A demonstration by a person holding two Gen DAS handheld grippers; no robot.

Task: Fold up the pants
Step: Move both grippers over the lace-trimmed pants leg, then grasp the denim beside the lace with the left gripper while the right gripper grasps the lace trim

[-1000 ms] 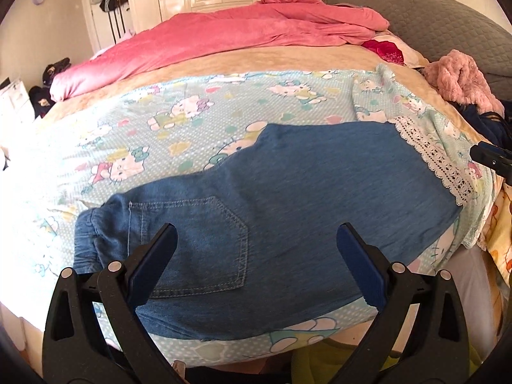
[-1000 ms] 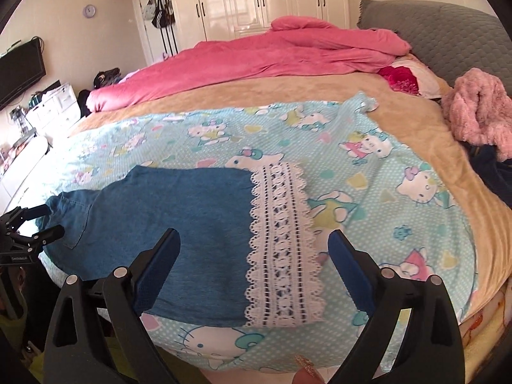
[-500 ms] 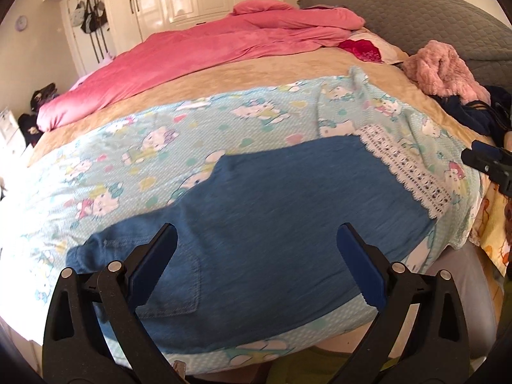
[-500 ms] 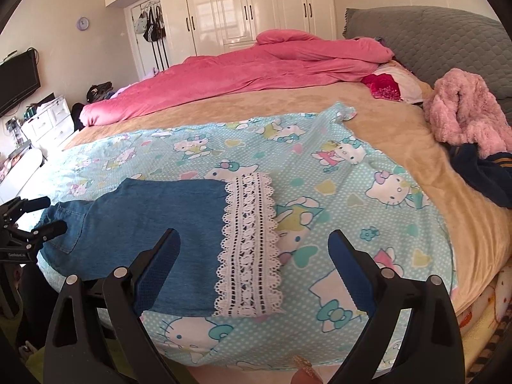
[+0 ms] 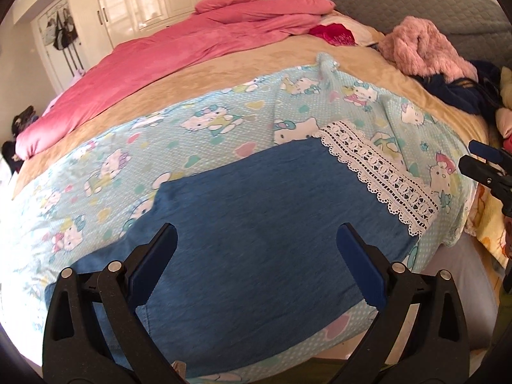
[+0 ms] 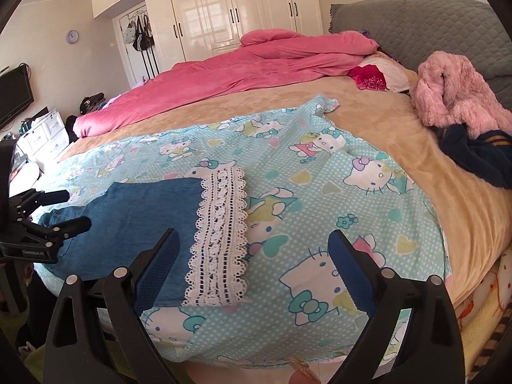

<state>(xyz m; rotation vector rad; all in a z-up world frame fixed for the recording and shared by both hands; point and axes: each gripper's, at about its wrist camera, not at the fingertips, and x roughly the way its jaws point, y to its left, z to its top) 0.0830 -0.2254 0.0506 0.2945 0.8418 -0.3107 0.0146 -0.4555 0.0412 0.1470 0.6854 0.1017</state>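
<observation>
Blue denim pants (image 5: 256, 230) lie flat near the bed's front edge, with a white lace cuff (image 5: 377, 176) at their right end. In the right wrist view the pants (image 6: 134, 220) lie at left and the lace cuff (image 6: 220, 236) in the middle. My left gripper (image 5: 256, 268) is open and empty, held above the pants' near side. My right gripper (image 6: 252, 272) is open and empty, off the front edge of the bed just right of the cuff. Each gripper shows in the other's view: the right (image 5: 483, 166), the left (image 6: 64, 209).
The pants rest on a light blue cartoon-cat sheet (image 6: 336, 192) over a tan blanket (image 6: 400, 134). A pink duvet (image 5: 179, 41) lies at the back. A pink fluffy garment (image 6: 454, 92) and dark clothes (image 6: 476, 153) sit at the right. A grey headboard (image 6: 416, 22) stands behind.
Both grippers have pulled back and risen from the bed, staying open. The left view has swung right, so the pants' waist and pocket have slid out at the lower left.
</observation>
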